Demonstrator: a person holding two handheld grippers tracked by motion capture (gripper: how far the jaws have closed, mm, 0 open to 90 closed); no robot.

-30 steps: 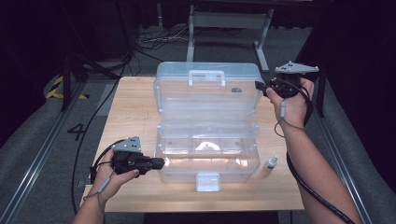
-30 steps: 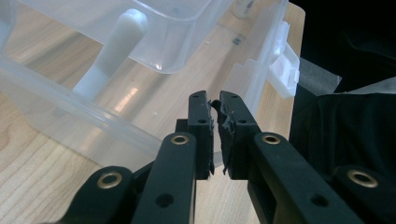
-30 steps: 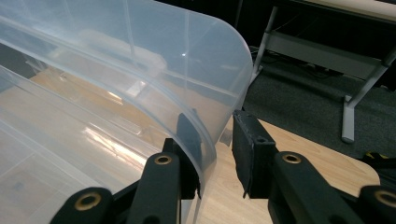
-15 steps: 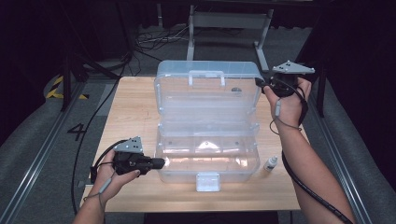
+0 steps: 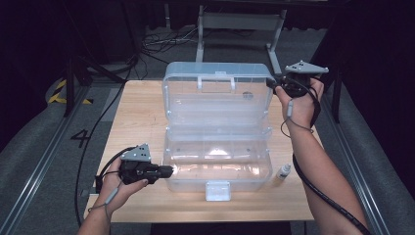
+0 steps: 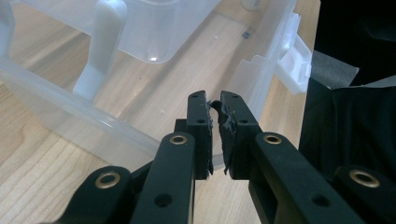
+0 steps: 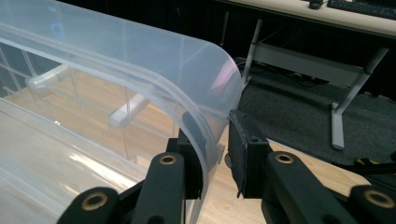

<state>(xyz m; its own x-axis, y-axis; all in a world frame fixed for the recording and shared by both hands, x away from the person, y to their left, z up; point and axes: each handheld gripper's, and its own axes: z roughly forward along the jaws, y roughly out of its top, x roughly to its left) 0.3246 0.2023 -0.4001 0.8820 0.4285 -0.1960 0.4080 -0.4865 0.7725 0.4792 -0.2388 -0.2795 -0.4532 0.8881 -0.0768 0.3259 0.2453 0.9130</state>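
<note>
I'm reading a painted "4" (image 5: 80,137) on the floor left of the worktop (image 5: 142,112). My left tongs (image 5: 169,171) are pinching the near-left rim of the clear box (image 5: 218,161) mid-worktop. My right tongs (image 5: 272,83), having drifted inward since earlier, are straddling the raised lid (image 5: 218,93) corner, gap showing, slightly narrowed.

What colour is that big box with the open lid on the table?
The box is clear, see-through plastic with a whitish latch at the front; the high view shows it best.
</note>
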